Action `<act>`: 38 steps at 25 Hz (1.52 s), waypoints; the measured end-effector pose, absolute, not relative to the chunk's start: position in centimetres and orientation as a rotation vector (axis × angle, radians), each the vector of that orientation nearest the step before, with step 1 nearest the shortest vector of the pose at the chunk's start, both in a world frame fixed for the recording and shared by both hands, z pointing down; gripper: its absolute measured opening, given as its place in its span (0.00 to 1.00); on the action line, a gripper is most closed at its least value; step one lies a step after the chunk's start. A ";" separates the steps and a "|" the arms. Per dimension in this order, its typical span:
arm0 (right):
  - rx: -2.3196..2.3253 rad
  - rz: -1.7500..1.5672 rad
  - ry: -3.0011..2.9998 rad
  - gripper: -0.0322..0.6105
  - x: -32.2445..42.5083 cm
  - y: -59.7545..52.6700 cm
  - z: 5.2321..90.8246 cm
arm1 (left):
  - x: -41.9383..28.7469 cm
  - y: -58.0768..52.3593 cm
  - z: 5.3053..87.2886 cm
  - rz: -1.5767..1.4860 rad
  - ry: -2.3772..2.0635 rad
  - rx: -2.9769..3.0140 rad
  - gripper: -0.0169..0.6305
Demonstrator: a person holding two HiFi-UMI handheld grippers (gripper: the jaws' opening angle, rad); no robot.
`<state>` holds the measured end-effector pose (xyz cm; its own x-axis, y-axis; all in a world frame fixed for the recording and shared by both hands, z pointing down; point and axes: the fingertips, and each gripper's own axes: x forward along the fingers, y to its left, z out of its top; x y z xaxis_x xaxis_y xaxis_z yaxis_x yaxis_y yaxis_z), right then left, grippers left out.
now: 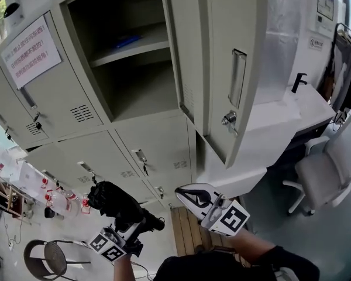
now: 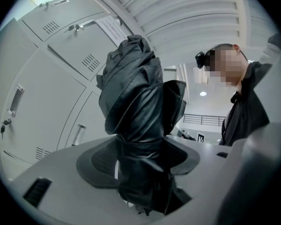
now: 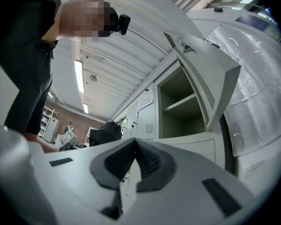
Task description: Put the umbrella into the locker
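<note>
Head view: a wall of grey lockers seen from below. One upper locker (image 1: 141,89) stands open, its door (image 1: 231,69) swung out to the right. A small blue object (image 1: 127,41) lies on the inner shelf, and the space under that shelf looks bare. Low in the picture, the left tool (image 1: 133,218) is clamped on a folded black umbrella (image 1: 113,199), well below the opening. The right tool (image 1: 190,196) hangs beside it.

Left gripper view: the left tool (image 2: 140,158) grips the umbrella (image 2: 136,97) round its middle, and the bundled cloth rises above the jaws.

Right gripper view: the right tool (image 3: 135,146) has its jaws together on nothing and points toward the open locker (image 3: 182,107).

The carry step appears to be in hand. The next move likely calls for lifting the umbrella up and forward, past the door's edge, onto the locker's floor.
</note>
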<state>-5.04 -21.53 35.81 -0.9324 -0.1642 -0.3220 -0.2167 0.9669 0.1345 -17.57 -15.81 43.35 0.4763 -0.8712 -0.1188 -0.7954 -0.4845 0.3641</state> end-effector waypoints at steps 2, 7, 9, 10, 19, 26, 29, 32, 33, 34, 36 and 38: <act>-0.275 0.253 2.798 0.07 -5.4 -22.2 35.0 | -17.7 -16.9 42.3 -0.439 -1.389 2.454 0.46; -0.285 0.334 2.779 0.07 -6.1 -22.6 32.8 | -17.8 -19.8 38.5 -0.329 -1.316 2.515 0.46; -0.289 0.385 2.769 0.07 -6.6 -22.5 31.6 | -18.1 -21.0 36.5 -0.284 -1.290 2.557 0.46; -0.287 0.400 2.762 0.07 -6.9 -22.4 30.9 | -18.3 -21.6 35.4 -0.269 -1.279 2.577 0.46; -0.320 0.592 2.685 0.07 -7.9 -22.3 25.1 | -19.7 -26.1 27.1 -0.265 -1.155 2.650 0.45; -0.306 0.698 2.651 0.07 -8.9 -21.7 22.3 | -20.9 -29.6 21.7 -0.192 -1.181 2.682 0.45; -0.298 0.706 2.636 0.07 -9.1 -21.3 21.7 | -20.9 -30.6 19.8 -0.139 -1.179 2.697 0.45; -0.305 0.704 2.623 0.07 -8.8 -21.0 21.4 | -20.0 -31.3 17.5 -0.105 -1.138 2.721 0.45; -0.307 0.709 2.619 0.07 -8.8 -21.0 21.3 | -19.7 -31.7 16.6 -0.085 -1.137 2.734 0.46; -0.309 0.716 2.615 0.07 -8.7 -20.9 21.1 | -19.5 -32.2 15.8 -0.061 -1.142 2.746 0.45; -0.316 0.734 2.601 0.07 -8.6 -20.8 20.5 | -19.3 -33.2 14.3 -0.020 -1.159 2.765 0.45; -0.328 0.763 2.583 0.07 -8.5 -20.7 19.7 | -19.1 -34.4 13.0 -0.001 -1.174 2.765 0.46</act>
<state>-8.51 -20.71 19.71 -0.8817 -0.1030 -0.4605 -0.3367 0.8210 0.4610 -19.14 -34.36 13.03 0.6958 -0.7163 0.0526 -0.7161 -0.6864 0.1264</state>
